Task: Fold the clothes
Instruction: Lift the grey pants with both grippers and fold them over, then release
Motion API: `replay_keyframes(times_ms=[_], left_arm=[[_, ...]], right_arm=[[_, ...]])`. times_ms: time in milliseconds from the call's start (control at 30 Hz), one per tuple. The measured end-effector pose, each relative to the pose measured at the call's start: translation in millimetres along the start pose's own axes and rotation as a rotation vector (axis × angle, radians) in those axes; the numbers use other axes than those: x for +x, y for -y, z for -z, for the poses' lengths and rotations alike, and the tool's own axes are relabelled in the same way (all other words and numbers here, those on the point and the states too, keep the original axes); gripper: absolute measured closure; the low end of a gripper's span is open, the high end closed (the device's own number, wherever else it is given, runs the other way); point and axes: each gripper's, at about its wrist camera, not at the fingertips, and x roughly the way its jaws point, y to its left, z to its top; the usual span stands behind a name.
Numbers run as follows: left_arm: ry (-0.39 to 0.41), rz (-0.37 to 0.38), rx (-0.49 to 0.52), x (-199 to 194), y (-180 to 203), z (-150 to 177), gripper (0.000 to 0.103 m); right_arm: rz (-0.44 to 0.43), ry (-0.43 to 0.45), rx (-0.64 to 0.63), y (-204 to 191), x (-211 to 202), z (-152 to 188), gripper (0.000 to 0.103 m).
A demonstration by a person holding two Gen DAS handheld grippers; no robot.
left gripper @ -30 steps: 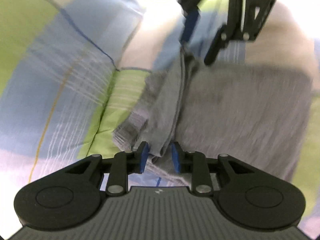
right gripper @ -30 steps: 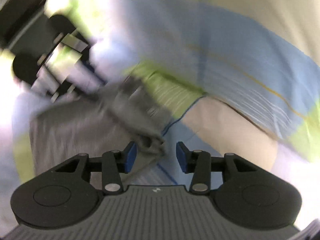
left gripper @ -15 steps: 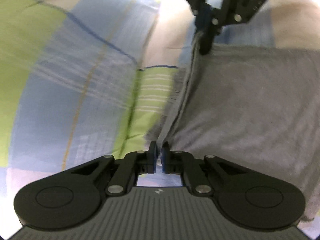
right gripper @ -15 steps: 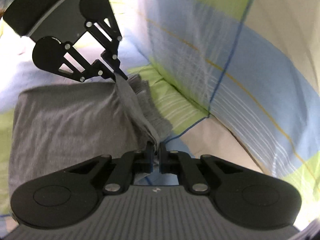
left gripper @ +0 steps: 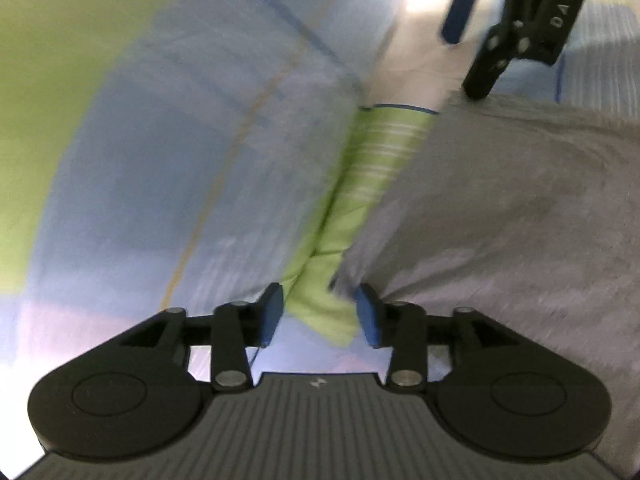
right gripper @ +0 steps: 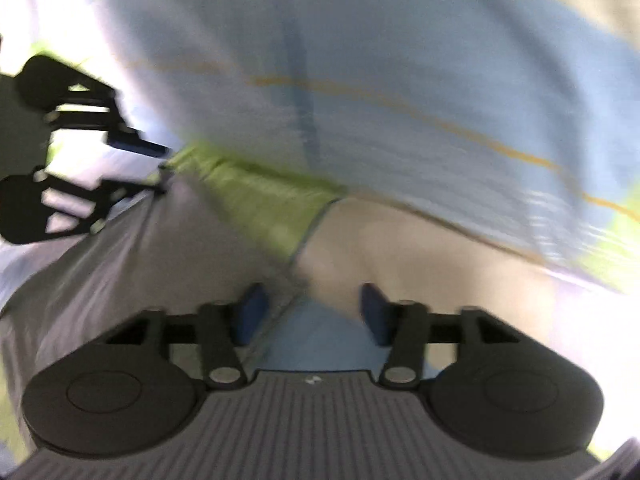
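While the grey cloth [left gripper: 500, 216] lies flat on the checked sheet [left gripper: 180, 160], the left tool [left gripper: 320, 314] has just been opening and stands apart at the cloth's edge, gripping nothing. The right tool [right gripper: 312, 312] has likewise been opening, its pads off the cloth's corner.

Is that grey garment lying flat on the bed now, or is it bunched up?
Flat: the grey garment lies smooth on the checked bedsheet, its edge straight, no bunching visible.
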Motion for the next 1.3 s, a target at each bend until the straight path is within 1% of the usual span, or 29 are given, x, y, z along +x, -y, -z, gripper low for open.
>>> replay_keyframes(times_ms=[33,67,133,167,233,267,300,333,367,400,433,467,500,567,600,633,700,733,767,867,900,967,1000,1067,1133,1200,1233,1267,1300], left_arm=[[0.032,0.057,-0.012,-12,-1,4,0.056],[0.048,0.080,-0.009,-18,1,6,0.056],[0.132,0.207,0.019,-45,13,16,0.056],[0.143,0.230,0.023,-48,16,17,0.056],[0.179,0.334,0.046,-62,34,29,0.056],[0.175,0.348,0.056,-65,40,32,0.055],[0.158,0.348,0.073,-67,48,36,0.056],[0.135,0.335,0.084,-71,55,39,0.058],[0.128,0.334,0.082,-67,58,40,0.059],[0.126,0.344,0.071,-74,59,46,0.059],[0.124,0.346,0.081,-82,62,50,0.059],[0.122,0.348,0.092,-89,66,54,0.059],[0.119,0.348,0.106,-96,69,58,0.059],[0.103,0.314,0.203,-113,82,65,0.058],[0.086,0.290,0.263,-114,93,72,0.058],[0.068,0.265,0.324,-116,103,78,0.058],[0.047,0.229,0.413,-116,119,86,0.064],[0.047,0.208,0.461,-113,127,90,0.072],[0.061,0.153,0.554,-110,138,95,0.073],[0.094,0.076,0.681,-108,153,101,0.072],[0.112,0.042,0.743,-112,159,104,0.071],[0.110,0.023,0.775,-117,163,106,0.064],[0.099,0.008,0.785,-120,165,108,0.063],[0.099,-0.014,0.786,-122,167,110,0.061],[0.108,-0.036,0.795,-119,173,110,0.060],[0.119,-0.051,0.822,-116,182,109,0.060],[0.124,-0.053,0.850,-111,189,110,0.065],[0.121,-0.052,0.860,-111,191,111,0.083],[0.110,-0.053,0.871,-107,194,114,0.093]], right_arm=[[0.007,0.025,0.040,1,-13,4,0.047],[-0.045,0.049,0.057,-2,-22,7,0.056],[-0.126,0.076,0.072,-9,-34,15,0.070],[-0.158,0.082,0.073,-15,-39,18,0.070],[-0.240,0.075,0.062,-32,-46,30,0.071],[-0.260,0.045,0.046,-45,-46,41,0.071],[-0.250,0.032,0.041,-48,-43,44,0.072],[-0.200,-0.012,0.023,-56,-39,53,0.072],[-0.149,-0.050,0.007,-64,-35,61,0.070],[-0.109,-0.049,0.008,-68,-37,65,0.070],[-0.092,-0.009,0.038,-73,-52,70,0.070],[-0.079,0.026,0.062,-78,-66,74,0.070],[-0.088,0.030,0.047,-87,-74,77,0.069],[-0.106,0.035,0.008,-106,-88,85,0.066],[-0.114,0.021,-0.054,-121,-93,91,0.066],[-0.115,0.012,-0.082,-126,-97,95,0.064],[-0.105,-0.034,-0.213,-151,-103,111,0.064],[-0.092,-0.049,-0.305,-163,-103,121,0.064],[-0.075,-0.063,-0.397,-174,-102,131,0.064],[0.028,-0.076,-0.665,-196,-93,151,0.064],[0.034,-0.074,-0.682,-199,-90,151,0.064],[0.052,-0.056,-0.757,-206,-86,155,0.063],[0.063,-0.052,-0.765,-207,-88,155,0.062],[0.095,-0.042,-0.790,-210,-91,157,0.055],[0.130,-0.025,-0.815,-214,-92,159,0.054],[0.127,-0.021,-0.838,-215,-87,162,0.055],[0.124,-0.022,-0.848,-215,-83,163,0.063],[0.120,-0.022,-0.855,-215,-79,164,0.076],[0.112,-0.027,-0.845,-215,-77,163,0.085]])
